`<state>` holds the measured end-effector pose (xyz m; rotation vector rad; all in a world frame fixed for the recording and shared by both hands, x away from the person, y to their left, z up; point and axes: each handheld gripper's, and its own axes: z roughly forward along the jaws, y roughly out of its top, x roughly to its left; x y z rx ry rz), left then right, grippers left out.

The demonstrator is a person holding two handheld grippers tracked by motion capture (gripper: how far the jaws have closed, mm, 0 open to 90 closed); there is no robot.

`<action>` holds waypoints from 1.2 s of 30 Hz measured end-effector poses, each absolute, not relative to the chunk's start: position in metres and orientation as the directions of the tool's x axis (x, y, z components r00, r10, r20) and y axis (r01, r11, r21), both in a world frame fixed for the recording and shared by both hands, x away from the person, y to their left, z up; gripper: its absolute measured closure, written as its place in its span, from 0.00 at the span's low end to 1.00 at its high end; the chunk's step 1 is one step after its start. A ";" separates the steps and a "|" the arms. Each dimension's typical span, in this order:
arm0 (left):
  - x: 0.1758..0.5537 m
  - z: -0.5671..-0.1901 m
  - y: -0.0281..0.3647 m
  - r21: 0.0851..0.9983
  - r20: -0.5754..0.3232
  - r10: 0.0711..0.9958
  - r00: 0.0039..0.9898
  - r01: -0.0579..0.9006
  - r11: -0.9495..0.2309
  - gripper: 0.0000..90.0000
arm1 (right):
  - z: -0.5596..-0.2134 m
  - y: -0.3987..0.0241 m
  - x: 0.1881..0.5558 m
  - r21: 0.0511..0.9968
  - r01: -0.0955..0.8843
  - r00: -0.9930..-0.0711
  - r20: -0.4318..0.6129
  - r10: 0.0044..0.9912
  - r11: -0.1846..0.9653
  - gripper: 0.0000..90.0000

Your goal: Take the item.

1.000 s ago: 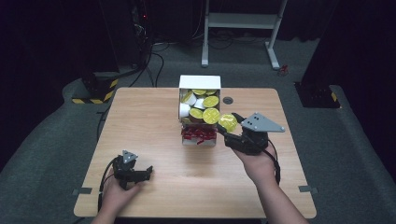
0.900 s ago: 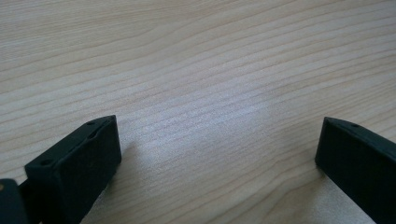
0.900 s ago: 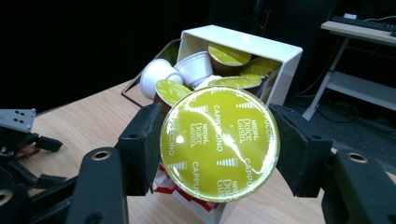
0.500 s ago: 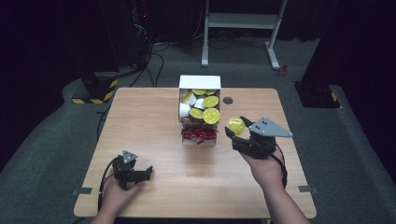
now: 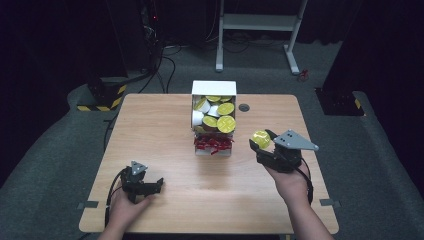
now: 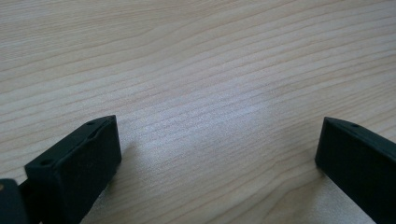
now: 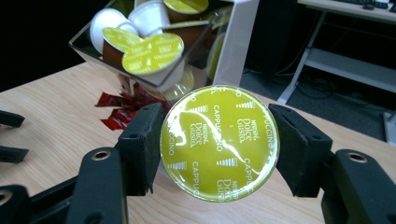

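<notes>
Presently the right gripper point(image 7: 219, 149) is clamping a coffee capsule point(image 7: 219, 142) above the table point(image 5: 165, 130), foil lid facing its camera. The left gripper point(image 6: 219, 154) is resting low, jaws apart.

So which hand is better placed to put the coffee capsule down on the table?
The right. Its claw is shut on the yellow-lidded capsule beside the white box; the left claw rests open and empty near the table's front edge.
</notes>
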<state>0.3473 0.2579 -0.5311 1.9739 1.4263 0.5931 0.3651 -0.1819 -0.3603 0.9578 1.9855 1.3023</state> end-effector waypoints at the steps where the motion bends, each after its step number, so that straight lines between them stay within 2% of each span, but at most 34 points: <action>1: 0.347 -0.531 0.258 0.710 -0.001 0.949 0.314 0.669 -0.220 0.01 | -0.362 -0.183 0.365 0.928 0.258 -0.577 -0.073 0.813 0.267 0.43; 13: 0.347 -0.531 0.258 0.710 -0.001 0.949 0.315 0.669 -0.221 0.01 | -0.384 -0.198 0.368 0.917 0.300 -0.544 -0.062 0.837 0.263 0.43; 36: 0.347 -0.531 0.258 0.710 -0.001 0.949 0.315 0.669 -0.221 0.01 | -0.454 -0.230 0.369 0.867 0.441 -0.446 -0.013 0.895 0.232 0.43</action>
